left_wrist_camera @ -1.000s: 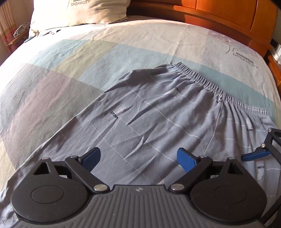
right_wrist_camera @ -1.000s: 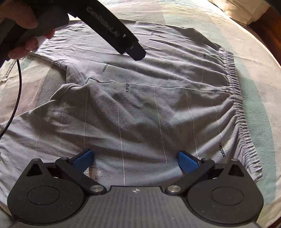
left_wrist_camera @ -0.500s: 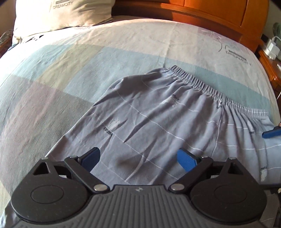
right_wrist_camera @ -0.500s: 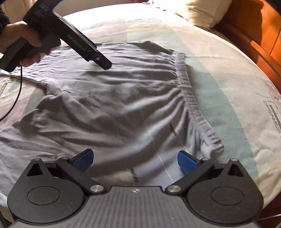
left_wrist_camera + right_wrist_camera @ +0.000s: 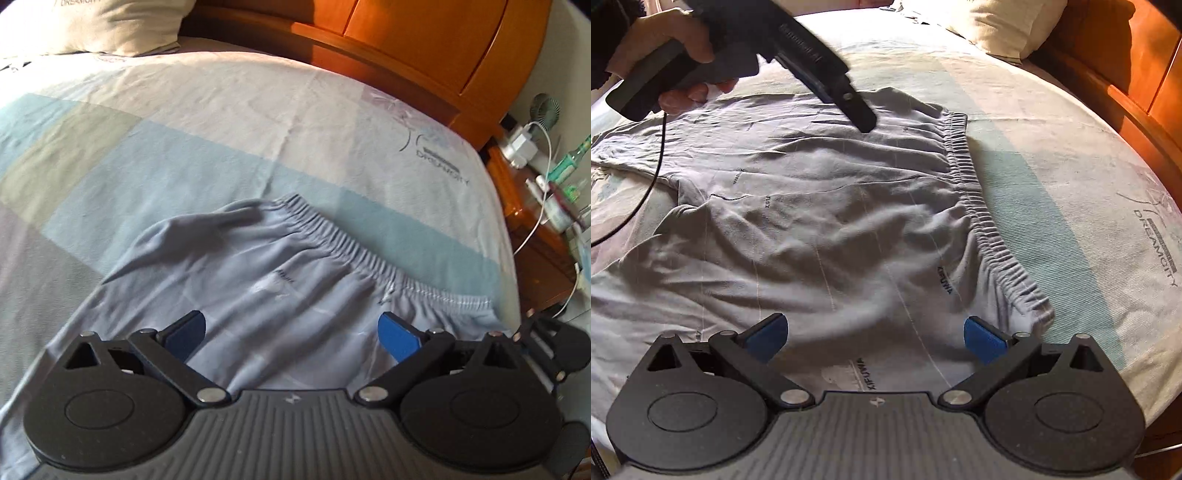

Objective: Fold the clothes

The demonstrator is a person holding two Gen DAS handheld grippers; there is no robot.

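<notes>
A pair of grey-blue pyjama trousers [image 5: 827, 229] lies spread out and wrinkled on the bed [image 5: 1052, 155], its gathered elastic waistband [image 5: 990, 225] turned toward the wooden headboard [image 5: 399, 48] and its legs running back toward the cameras. Thin pale lines cross the cloth, and small dark lettering is printed on it in several spots. The bedsheet under it is patterned in pale blue, green, grey and cream blocks, with a printed logo near the bed's edge. The left tongs [image 5: 291, 334] hover low over the trousers near the waistband, their blue-padded fingers [image 5: 397, 341] spread wide apart with only cloth showing between them; nothing is gripped. In the right wrist view the same tool appears as a dark body reaching out over the far leg, held in the person's left hand [image 5: 670, 48], with a black cable [image 5: 646, 192] hanging down from it across the fabric. The right tongs [image 5: 873, 338] likewise stand wide apart above the near part of the trousers, close to the waistband's near end, holding nothing. A cream pillow [image 5: 92, 26] rests at the head of the bed. Beside the bed a wooden nightstand [image 5: 535, 254] carries a white charger [image 5: 521, 146], a white cord, a green bottle [image 5: 567, 160] and a small fan [image 5: 546, 110].
</notes>
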